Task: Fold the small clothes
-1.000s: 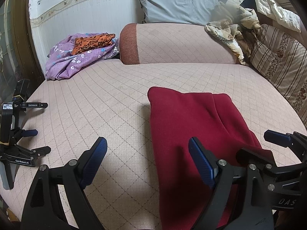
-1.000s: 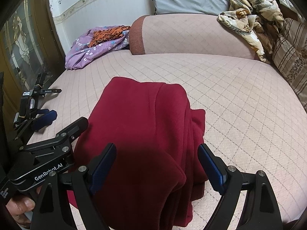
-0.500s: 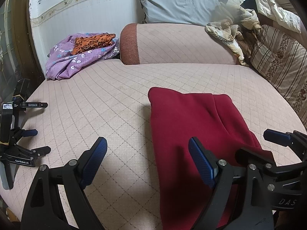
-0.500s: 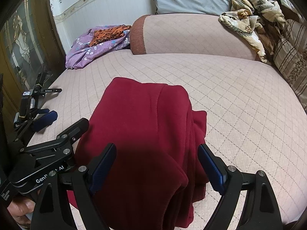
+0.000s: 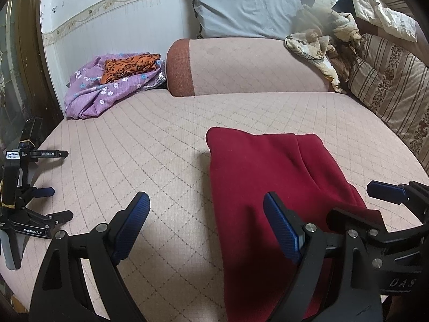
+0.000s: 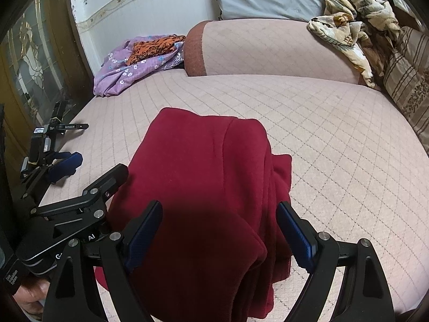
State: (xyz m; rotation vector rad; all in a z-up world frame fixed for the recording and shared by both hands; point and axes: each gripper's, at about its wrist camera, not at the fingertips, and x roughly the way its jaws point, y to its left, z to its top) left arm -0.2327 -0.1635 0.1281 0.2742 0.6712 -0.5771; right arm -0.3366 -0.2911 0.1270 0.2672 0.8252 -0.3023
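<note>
A dark red garment (image 5: 270,177) lies folded in a long strip on the pink quilted bed (image 5: 150,145); it also fills the middle of the right wrist view (image 6: 206,177). My left gripper (image 5: 206,228) is open and empty, just above the bed at the garment's left edge, with its right finger over the red cloth. My right gripper (image 6: 222,230) is open and empty, hovering over the garment's near end. The right gripper shows at the lower right of the left wrist view (image 5: 386,214), and the left gripper at the lower left of the right wrist view (image 6: 77,206).
A purple flowered cloth (image 5: 107,91) with an orange patterned piece (image 5: 128,65) lies at the back left. A pink bolster (image 5: 249,67), grey pillow (image 5: 246,8), crumpled beige cloth (image 5: 319,45) and striped cushion (image 5: 388,83) line the back and right. Spare black grippers (image 5: 24,196) rest at the bed's left edge.
Almost nothing: both grippers stay open over the red garment, with only a slight shift of the views. The garment has not moved.
</note>
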